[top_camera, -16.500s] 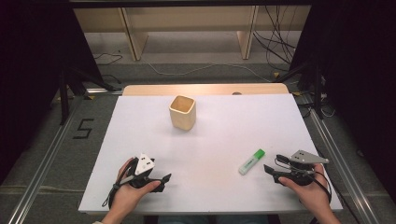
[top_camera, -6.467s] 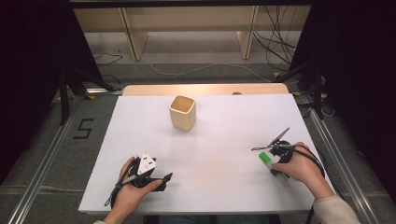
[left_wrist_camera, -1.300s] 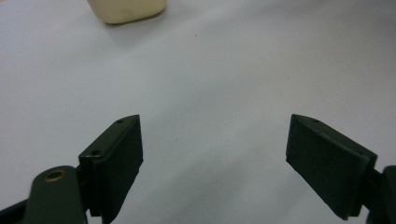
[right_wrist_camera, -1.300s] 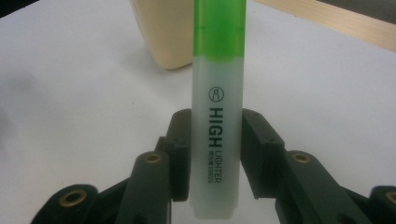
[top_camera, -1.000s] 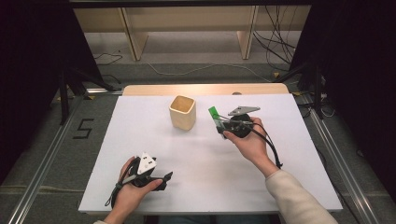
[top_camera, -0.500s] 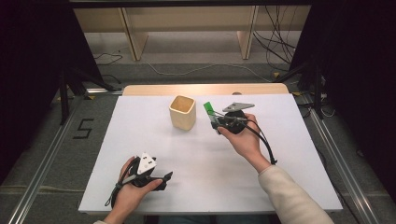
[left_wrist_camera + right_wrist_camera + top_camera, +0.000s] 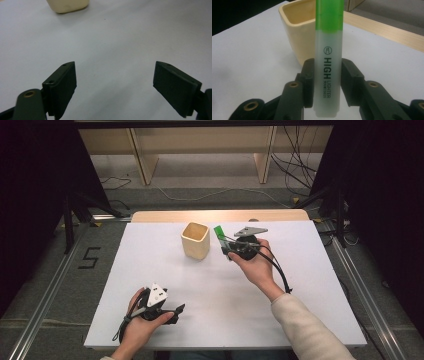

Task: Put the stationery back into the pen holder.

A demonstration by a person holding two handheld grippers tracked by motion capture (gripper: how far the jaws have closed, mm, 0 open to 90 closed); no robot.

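Cream square cup [image 7: 195, 240] standing upright on the far middle of the desk [image 7: 310, 295]; mouth open to the high view, inside pale and apparently bare, though the bottom is not clearly seen. Same cup [image 7: 299, 35] rising just behind the marker in the right gripper view, and its base [image 7: 68, 5] at the top edge of the left gripper view.

Green highlighter [image 7: 328, 57] clamped between the two black fingers [image 7: 309, 82] of the right gripper [image 7: 325, 83], white barrel pressed on both sides, green end pointing away from the hand and up. Seen from above, highlighter [image 7: 220, 233] lifted off the desk, tilted, just right of the cup and near its rim, not over the mouth and not touching it. Right gripper [image 7: 227, 249] held in the raised right hand [image 7: 255, 267].

Left gripper [image 7: 176, 312] resting low at the near left edge of the desk, well apart from the cup; fingers [image 7: 61, 86] spread wide, nothing between them but bare white surface.

White desk top with a light wooden strip [image 7: 220, 215] along its far edge. Grey floor beyond, with cables [image 7: 295, 175], wooden frame legs [image 7: 140, 155], and a "5" [image 7: 89, 258] marked on the floor at left.
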